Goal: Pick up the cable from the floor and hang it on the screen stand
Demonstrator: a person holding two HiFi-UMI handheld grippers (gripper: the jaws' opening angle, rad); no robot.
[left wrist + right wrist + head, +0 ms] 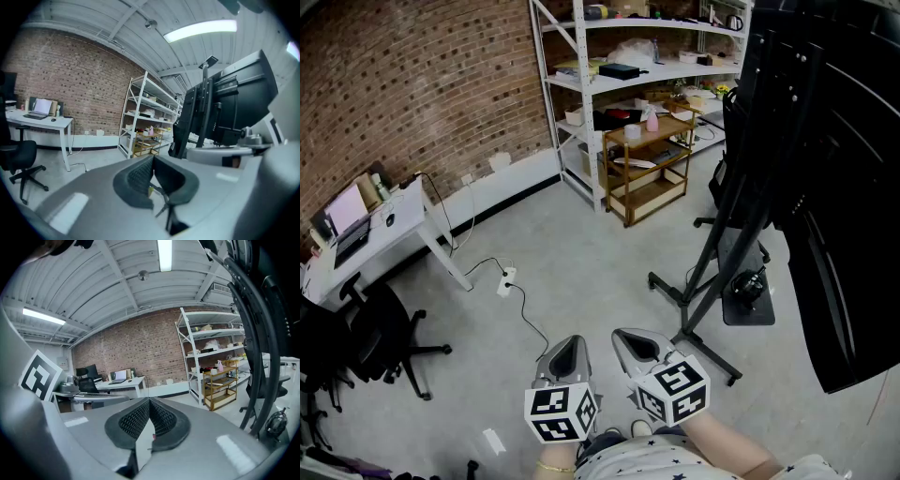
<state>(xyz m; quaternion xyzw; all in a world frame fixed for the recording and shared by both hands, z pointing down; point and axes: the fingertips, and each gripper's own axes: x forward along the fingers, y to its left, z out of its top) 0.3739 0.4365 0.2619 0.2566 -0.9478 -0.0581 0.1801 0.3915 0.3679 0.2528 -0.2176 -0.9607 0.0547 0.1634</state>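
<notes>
A coiled black cable [749, 285] lies low on the base plate of the black screen stand [719, 246], which carries a large dark screen [839, 178] at the right. The right gripper view shows the same coil [276, 420] at its lower right, beside the stand's slanted post [262, 333]. My left gripper [571, 346] and right gripper [631, 340] hover side by side at the bottom, well short of the stand. Both are shut with nothing between the pads, as the left gripper view [152, 161] and the right gripper view [149, 401] show.
A white power strip [505, 279] with a thin black lead lies on the floor ahead-left. White shelving [600, 94] and a wooden cart [652, 169] stand at the back. A white desk [380, 234] and a black office chair [375, 328] stand at the left.
</notes>
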